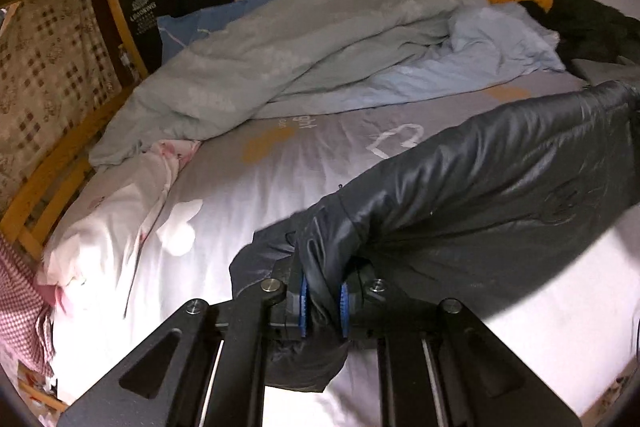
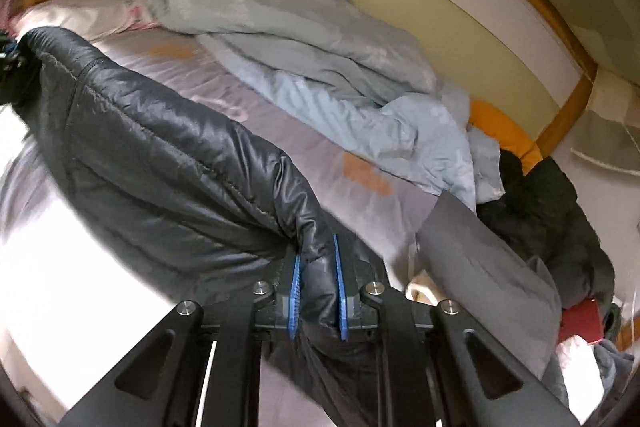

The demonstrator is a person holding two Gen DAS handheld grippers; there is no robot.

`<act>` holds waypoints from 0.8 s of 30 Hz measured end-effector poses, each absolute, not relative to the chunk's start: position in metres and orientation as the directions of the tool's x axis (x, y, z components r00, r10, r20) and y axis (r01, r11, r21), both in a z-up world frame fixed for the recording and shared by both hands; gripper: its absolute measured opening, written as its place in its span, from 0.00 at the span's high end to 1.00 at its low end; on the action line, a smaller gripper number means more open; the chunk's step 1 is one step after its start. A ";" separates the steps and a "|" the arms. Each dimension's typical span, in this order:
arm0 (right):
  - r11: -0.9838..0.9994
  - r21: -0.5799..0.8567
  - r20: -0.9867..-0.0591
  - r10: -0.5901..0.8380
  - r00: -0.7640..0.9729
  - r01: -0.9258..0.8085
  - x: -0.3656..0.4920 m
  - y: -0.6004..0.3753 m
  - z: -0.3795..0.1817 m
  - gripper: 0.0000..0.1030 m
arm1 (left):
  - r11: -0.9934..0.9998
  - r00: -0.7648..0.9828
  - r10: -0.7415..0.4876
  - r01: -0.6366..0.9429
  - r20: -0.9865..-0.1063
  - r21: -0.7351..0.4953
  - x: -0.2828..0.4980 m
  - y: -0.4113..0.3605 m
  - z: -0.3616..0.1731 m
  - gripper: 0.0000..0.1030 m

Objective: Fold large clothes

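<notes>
A shiny black quilted jacket (image 1: pixel 480 179) hangs stretched above the bed between both grippers. In the left wrist view my left gripper (image 1: pixel 323 301) is shut on one end of the jacket, its blue pads pinching bunched fabric, and the jacket runs off to the upper right. In the right wrist view my right gripper (image 2: pixel 316 291) is shut on the other end of the jacket (image 2: pixel 160 155), which runs away to the upper left. The lower part of the jacket droops below the jaws, hidden behind the gripper bodies.
The bed sheet (image 1: pixel 248 187) is pale with orange patches. A crumpled grey-blue duvet (image 1: pixel 280 67) lies along the far side. A white-pink pillow (image 1: pixel 112 211) lies left; grey fabric (image 2: pixel 480 267) and dark clothes (image 2: pixel 552 207) lie right. A wooden bed frame (image 1: pixel 52 171) borders the bed.
</notes>
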State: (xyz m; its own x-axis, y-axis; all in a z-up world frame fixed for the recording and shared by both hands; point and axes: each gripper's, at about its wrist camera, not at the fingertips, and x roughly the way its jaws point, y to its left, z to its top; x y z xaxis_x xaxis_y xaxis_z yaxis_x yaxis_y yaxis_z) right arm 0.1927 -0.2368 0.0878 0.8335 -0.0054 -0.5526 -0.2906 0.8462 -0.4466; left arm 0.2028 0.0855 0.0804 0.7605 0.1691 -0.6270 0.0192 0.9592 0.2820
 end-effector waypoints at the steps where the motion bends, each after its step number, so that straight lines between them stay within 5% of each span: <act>1: 0.845 -0.459 -0.535 -0.016 0.845 -0.274 0.201 -0.234 0.085 0.87 | 0.958 0.756 0.173 0.019 -0.631 0.287 0.216 0.086 0.078 0.89; 5: 0.827 -0.519 -0.459 -0.057 0.887 -0.216 0.220 -0.227 0.073 0.84 | 0.960 0.758 0.171 0.014 -0.629 0.278 0.244 0.087 0.070 0.88; 12: 0.854 -0.481 -0.474 -0.065 0.878 -0.197 0.265 -0.231 0.053 0.79 | 0.961 0.763 0.171 0.009 -0.624 0.275 0.275 0.089 0.063 0.78; 16: 0.842 -0.528 -0.357 -0.102 0.929 -0.110 0.271 -0.228 0.051 0.60 | 0.943 0.761 0.226 -0.014 -0.608 0.333 0.281 0.087 0.052 0.70; 17: 0.835 -0.544 -0.320 -0.123 0.940 -0.076 0.269 -0.228 0.052 0.48 | 0.935 0.759 0.244 -0.019 -0.603 0.355 0.282 0.086 0.050 0.66; 19: 0.827 -0.563 -0.235 -0.168 0.957 0.007 0.265 -0.231 0.056 0.42 | 0.921 0.755 0.297 -0.065 -0.584 0.385 0.282 0.088 0.046 0.50; 21: 0.836 -0.546 -0.210 -0.199 0.957 0.054 0.264 -0.240 0.062 0.42 | 0.901 0.751 0.384 -0.176 -0.538 0.396 0.282 0.097 0.049 0.21; 24: 0.868 -0.479 -0.187 -0.247 0.951 0.131 0.257 -0.264 0.079 0.42 | 0.927 0.790 0.353 -0.222 -0.502 0.302 0.271 0.117 0.066 0.21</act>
